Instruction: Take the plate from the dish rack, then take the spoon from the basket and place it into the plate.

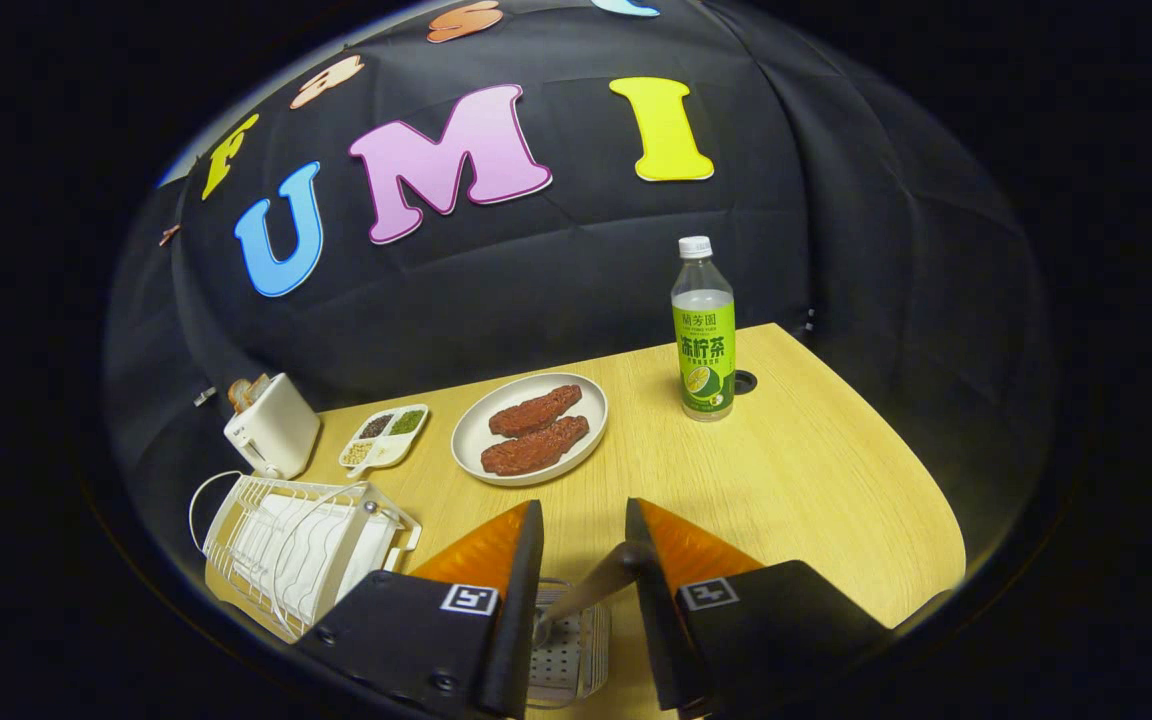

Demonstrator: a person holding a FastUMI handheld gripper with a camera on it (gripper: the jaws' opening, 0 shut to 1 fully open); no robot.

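Gripper (pixel 584 530) partly spread, 2 fingers apart; metal spoon (pixel 586 590) slanting across the gap, handle end touching the right finger, not visibly pinched by both. Poised above the white basket (pixel 568 650). Beyond: plate (pixel 530 428) carrying 2 meat patties (pixel 534 430); dish rack (pixel 301 555) left.

Gripper state: fingers apart.
Your gripper (pixel 584 540) has a clear gap between its two fingers (pixel 496 560).

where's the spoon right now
In the gripper view, the spoon slants between the tool fingers, its upper end against one of them, above the basket and short of the plate.
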